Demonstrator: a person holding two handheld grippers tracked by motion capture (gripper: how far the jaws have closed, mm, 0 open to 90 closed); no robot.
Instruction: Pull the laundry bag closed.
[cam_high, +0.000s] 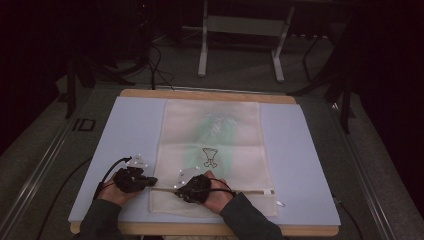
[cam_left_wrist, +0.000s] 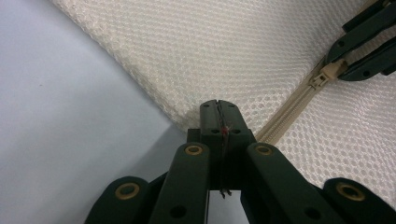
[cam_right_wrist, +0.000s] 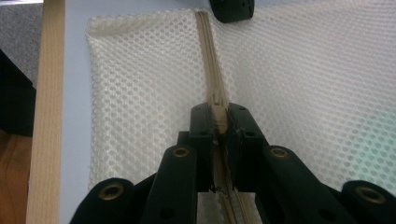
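Now the right gripper has its jaws clamped on the zip pull of the mesh bag. At nine o'clock from it, the left gripper pinches the bag's edge on the worktop.

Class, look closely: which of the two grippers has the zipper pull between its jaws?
The right gripper: its jaws clamp the zipper pull. The left gripper pinches the mesh bag's edge.
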